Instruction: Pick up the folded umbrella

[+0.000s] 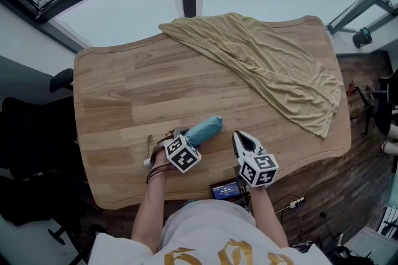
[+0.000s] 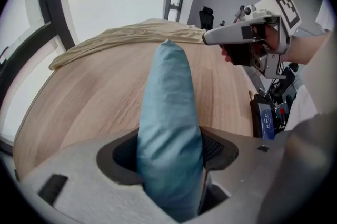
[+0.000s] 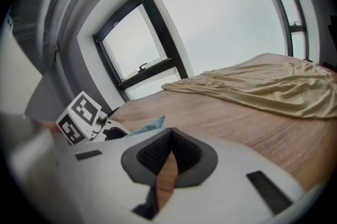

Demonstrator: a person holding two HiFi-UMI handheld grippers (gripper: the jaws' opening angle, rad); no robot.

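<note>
The folded umbrella (image 1: 206, 129), in a light blue sleeve, lies on the wooden table (image 1: 124, 89) near its front edge. My left gripper (image 1: 189, 139) points steeply down over the umbrella's near part. In the left gripper view the umbrella (image 2: 168, 107) fills the gap between the wide-set jaws of that gripper (image 2: 171, 150); its cloth looks unsqueezed. My right gripper (image 1: 239, 134) hovers just right of the umbrella, its jaws shut with nothing in them (image 3: 169, 136). A corner of the blue sleeve (image 3: 151, 125) shows to its left.
A tan cloth (image 1: 267, 65) is spread over the table's far right part. A small device with a lit screen (image 1: 224, 190) sits at the front edge by my body. Dark chairs (image 1: 28, 158) stand to the left, windows behind the table.
</note>
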